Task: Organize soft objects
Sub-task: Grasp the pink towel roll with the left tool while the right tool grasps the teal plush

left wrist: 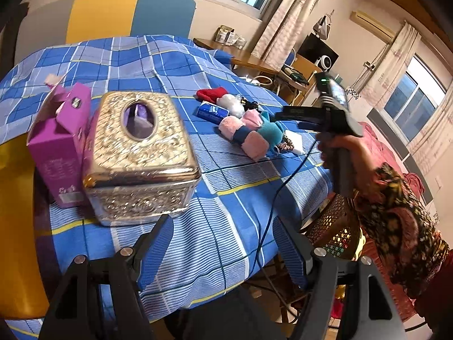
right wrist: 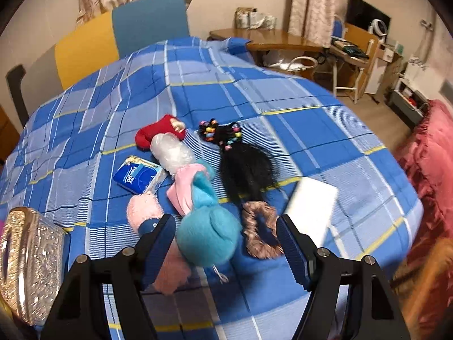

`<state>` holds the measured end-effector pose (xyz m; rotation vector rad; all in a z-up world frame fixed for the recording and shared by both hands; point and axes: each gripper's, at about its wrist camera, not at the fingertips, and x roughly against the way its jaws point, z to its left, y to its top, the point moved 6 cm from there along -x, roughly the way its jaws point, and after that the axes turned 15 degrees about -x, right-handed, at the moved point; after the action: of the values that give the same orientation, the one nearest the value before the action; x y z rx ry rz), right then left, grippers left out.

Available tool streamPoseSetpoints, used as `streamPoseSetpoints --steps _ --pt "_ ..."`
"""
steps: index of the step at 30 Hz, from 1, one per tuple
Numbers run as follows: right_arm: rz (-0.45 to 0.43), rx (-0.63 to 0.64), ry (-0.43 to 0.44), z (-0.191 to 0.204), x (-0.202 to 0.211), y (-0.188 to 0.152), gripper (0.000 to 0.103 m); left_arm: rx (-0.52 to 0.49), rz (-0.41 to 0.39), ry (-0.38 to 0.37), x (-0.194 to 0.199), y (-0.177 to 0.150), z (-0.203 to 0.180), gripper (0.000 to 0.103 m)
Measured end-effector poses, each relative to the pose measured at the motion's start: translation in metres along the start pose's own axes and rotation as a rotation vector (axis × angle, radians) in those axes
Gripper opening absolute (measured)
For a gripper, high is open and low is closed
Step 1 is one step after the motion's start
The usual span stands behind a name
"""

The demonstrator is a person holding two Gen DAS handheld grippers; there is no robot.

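Soft objects lie clustered on the bed (right wrist: 283, 130), which is covered in a blue checked sheet with white and yellow lines. A fluffy pink roll with a navy band (right wrist: 141, 215) touches a plush turquoise ball (right wrist: 206, 238), with a pink cloth (right wrist: 184, 189) folded just behind. Farther back sit a red knitted piece (right wrist: 158, 133), a crinkly clear-wrapped white bundle (right wrist: 171, 151) and a glossy blue tissue pack (right wrist: 136, 177). A black hairy tuft with coloured beads (right wrist: 240, 167) lies beside a brown ruffled scrunchie (right wrist: 259, 229) and a flat white slab (right wrist: 311, 206), blurred, perhaps a sponge. An embossed metallic tissue box (left wrist: 138, 153) stands against a purple carton (left wrist: 56, 147). The left gripper (left wrist: 223, 252) hangs wide open and empty over the sheet's edge. The right gripper (right wrist: 226, 249) is likewise spread wide, gripping nothing, above the ball and scrunchie.
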<state>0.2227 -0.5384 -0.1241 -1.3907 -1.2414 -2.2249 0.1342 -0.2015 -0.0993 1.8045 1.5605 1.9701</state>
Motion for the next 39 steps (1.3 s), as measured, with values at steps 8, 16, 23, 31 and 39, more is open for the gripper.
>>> streamPoseSetpoints --steps 8,16,23,31,39 --pt "0.125 -0.019 0.025 0.002 -0.054 -0.014 0.069 -0.013 0.013 0.007 -0.011 0.012 -0.008 0.074" --pt "0.132 0.018 0.053 0.006 -0.054 -0.019 0.051 -0.012 0.016 -0.029 -0.033 0.03 -0.026 0.074" --pt "0.048 -0.047 0.128 -0.001 -0.032 -0.007 0.048 -0.058 0.018 0.003 -0.063 0.062 -0.046 0.074" --pt "-0.024 -0.143 0.191 -0.013 -0.016 0.01 0.048 0.027 0.102 -0.007 -0.132 0.093 -0.04 0.074" --pt "-0.1 -0.17 0.121 -0.025 -0.01 0.019 0.048 0.074 0.19 -0.01 -0.206 0.116 -0.036 0.074"
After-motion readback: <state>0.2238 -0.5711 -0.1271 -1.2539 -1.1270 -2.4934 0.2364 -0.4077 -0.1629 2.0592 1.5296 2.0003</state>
